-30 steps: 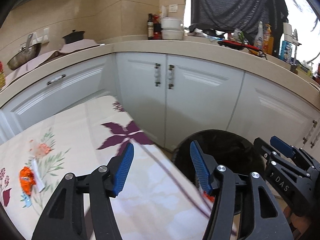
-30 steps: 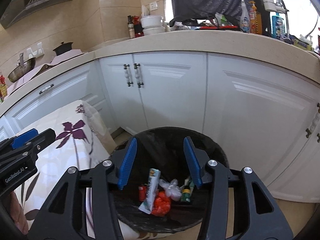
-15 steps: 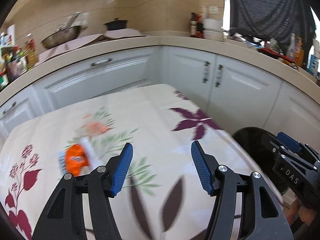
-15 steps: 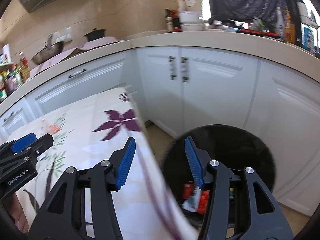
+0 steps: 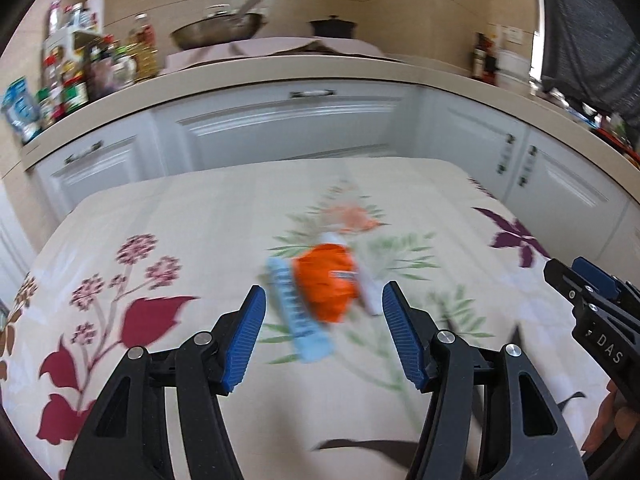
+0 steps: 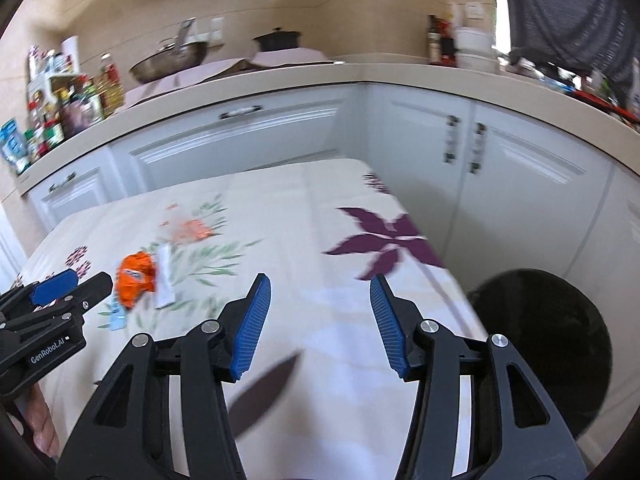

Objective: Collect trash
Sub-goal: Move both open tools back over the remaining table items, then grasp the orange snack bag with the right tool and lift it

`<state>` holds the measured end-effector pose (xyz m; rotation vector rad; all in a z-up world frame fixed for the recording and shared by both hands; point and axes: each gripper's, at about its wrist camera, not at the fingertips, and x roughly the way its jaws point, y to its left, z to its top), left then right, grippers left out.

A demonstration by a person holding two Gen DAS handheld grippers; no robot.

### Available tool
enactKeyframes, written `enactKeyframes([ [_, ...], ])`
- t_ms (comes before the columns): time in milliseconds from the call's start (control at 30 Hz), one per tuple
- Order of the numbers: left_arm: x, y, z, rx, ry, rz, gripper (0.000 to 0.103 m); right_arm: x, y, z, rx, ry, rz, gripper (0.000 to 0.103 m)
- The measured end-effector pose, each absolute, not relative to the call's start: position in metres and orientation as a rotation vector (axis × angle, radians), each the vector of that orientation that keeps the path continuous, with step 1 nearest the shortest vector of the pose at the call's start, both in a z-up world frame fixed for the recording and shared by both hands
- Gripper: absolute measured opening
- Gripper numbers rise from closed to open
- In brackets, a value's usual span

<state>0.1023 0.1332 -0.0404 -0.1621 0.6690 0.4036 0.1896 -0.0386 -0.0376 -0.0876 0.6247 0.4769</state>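
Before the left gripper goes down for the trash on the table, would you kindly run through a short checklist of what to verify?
1. Left gripper open, nothing between its pads: ok.
2. Right gripper open, holding nothing: ok.
3. Trash on the floral tablecloth: orange wrapper, light blue wrapper and white wrapper, lying close together: ok.
4. Left gripper lined up with the pile: ok, the wrappers lie just ahead between its fingers.
5. Whether the wrappers overlap: cannot tell, the picture is blurred.
6. Black trash bin open and beside the table: ok.
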Motion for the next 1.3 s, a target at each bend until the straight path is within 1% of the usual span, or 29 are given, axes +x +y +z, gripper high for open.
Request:
enactKeyframes([
  [333, 0.069, 0.198, -0.043, -0.223, 0.669, 0.522, 0.060, 0.178, 0.041, -0.039, -0.156, 0.643, 0.605, 0.051],
  [633, 0.048, 0.243, -0.048, -0.262, 0.677, 0.595, 0.060, 0.173, 0.092, -0.046, -0.198, 0.668, 0.673, 0.051],
  [933, 0.042, 0.265, -0.057, -0.296, 0.692, 0.614, 0.060, 0.179, 0.124, -0.059, -0.232, 0.727, 0.690, 0.051],
  [1167, 0.044, 0.266, -0.060, -0.310, 0.701, 0.601, 0.060, 0.181, 0.134, -0.066, -0.263, 0.779, 0.711, 0.051],
  [1200, 0.044, 0.266, -0.060, -0.311, 0.703, 0.598, 0.060, 0.180, 0.136, -0.067, -0.271, 0.783, 0.713, 0.050],
  [1267, 0.045, 0.265, -0.060, -0.313, 0.704, 0.592, 0.060, 0.179, 0.138, -0.068, -0.280, 0.787, 0.721, 0.039],
  [1300, 0.046, 0.264, -0.060, -0.313, 0.705, 0.589, 0.060, 0.179, 0.139, -0.068, -0.281, 0.785, 0.722, 0.037],
])
